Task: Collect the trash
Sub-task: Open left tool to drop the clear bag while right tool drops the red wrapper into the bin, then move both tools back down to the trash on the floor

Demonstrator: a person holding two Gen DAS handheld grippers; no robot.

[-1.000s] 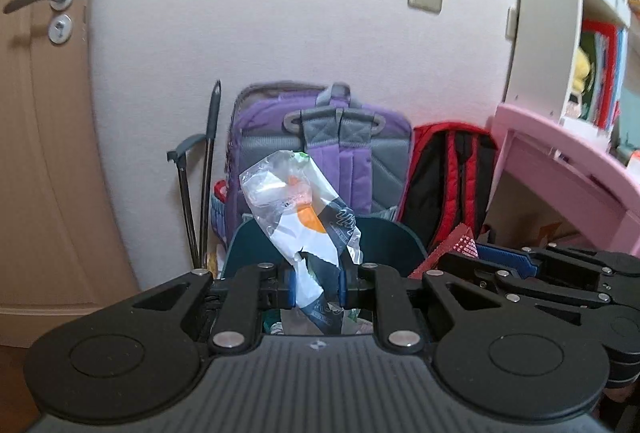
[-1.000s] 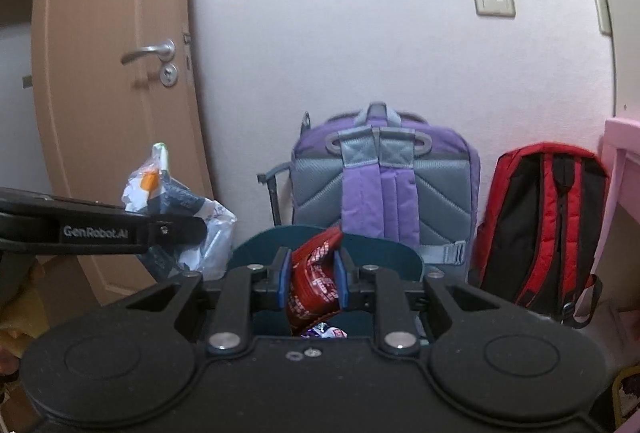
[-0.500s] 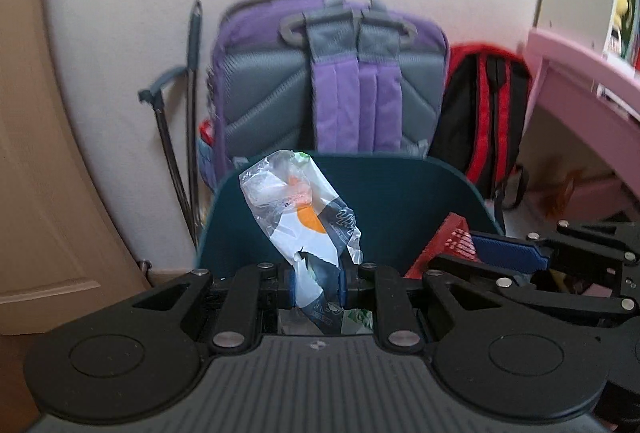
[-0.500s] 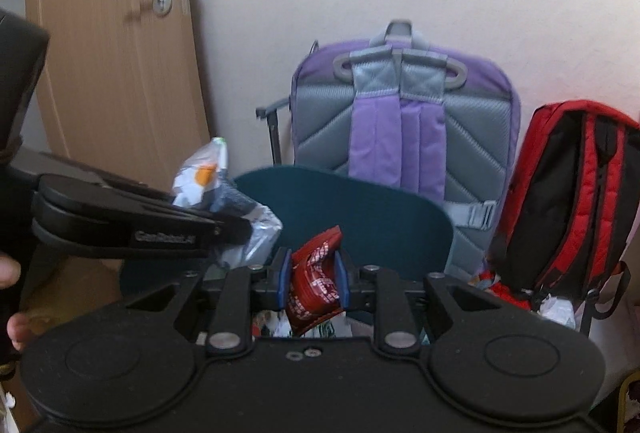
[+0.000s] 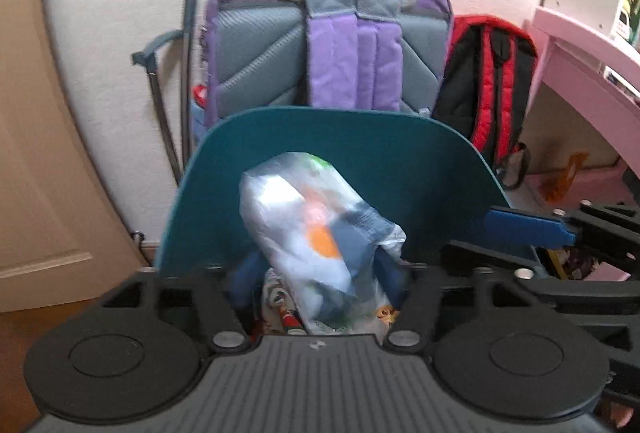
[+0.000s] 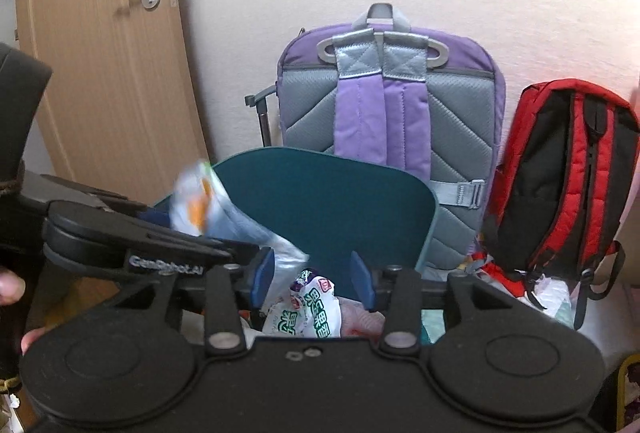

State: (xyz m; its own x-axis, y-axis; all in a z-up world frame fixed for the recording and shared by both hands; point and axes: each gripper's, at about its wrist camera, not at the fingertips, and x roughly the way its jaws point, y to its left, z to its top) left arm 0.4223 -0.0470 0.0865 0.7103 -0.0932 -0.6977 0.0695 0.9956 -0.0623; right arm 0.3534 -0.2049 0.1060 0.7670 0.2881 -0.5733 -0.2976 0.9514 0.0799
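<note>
A teal trash bin (image 5: 400, 145) stands against the wall, with wrappers inside; it also shows in the right wrist view (image 6: 320, 193). My left gripper (image 5: 320, 273) is open over the bin, and a clear plastic wrapper with orange print (image 5: 320, 233) sits loose and blurred between its spread jaws. The same wrapper (image 6: 216, 209) shows in the right wrist view beside the left gripper. My right gripper (image 6: 314, 277) is open and empty over the bin, above a white wrapper with green print (image 6: 308, 313). One right fingertip (image 5: 524, 227) shows in the left wrist view.
A purple and grey backpack (image 6: 392, 121) leans on the wall behind the bin, a red and black backpack (image 6: 560, 185) to its right. A wooden door (image 6: 100, 53) is at the left. A pink desk (image 5: 580, 45) is at the right.
Both grippers moved down over the bin and opened. The red wrapper has left my right gripper. The clear wrapper has come loose in my left gripper.
</note>
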